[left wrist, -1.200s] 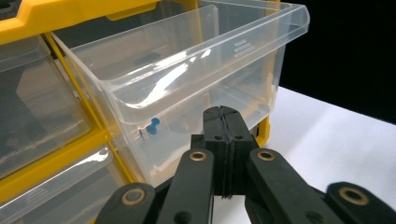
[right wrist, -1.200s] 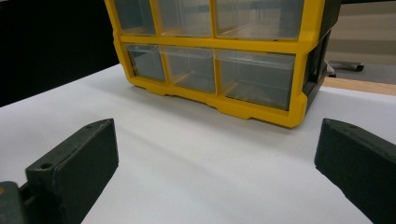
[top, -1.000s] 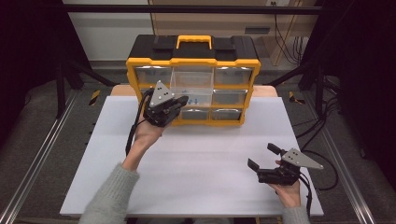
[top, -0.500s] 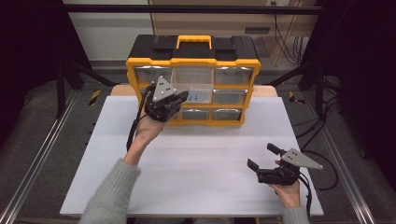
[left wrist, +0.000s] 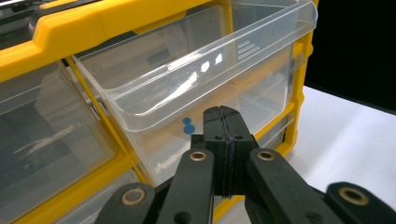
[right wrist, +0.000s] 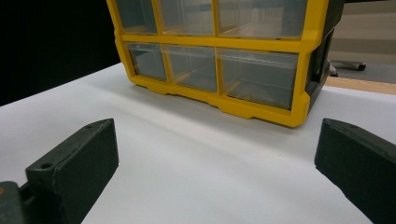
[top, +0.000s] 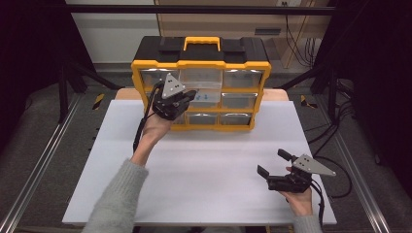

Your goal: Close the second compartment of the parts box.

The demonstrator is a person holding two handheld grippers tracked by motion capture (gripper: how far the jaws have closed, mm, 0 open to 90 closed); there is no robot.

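The left gripper (left wrist: 225, 122), jaws pressed together, has drawn the clear drawer (left wrist: 196, 79) partway out of the yellow organizer (top: 200, 87) at the surface's far edge, while the right gripper (top: 278, 167) waits open near the right corner.

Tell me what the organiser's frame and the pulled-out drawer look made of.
The organiser's frame looks like moulded yellow plastic, smooth with a slight sheen and rounded edges. The pulled-out drawer looks like clear, glossy plastic: you see through its walls, and bright glints sit on its rim. Neither can be confirmed by look alone.
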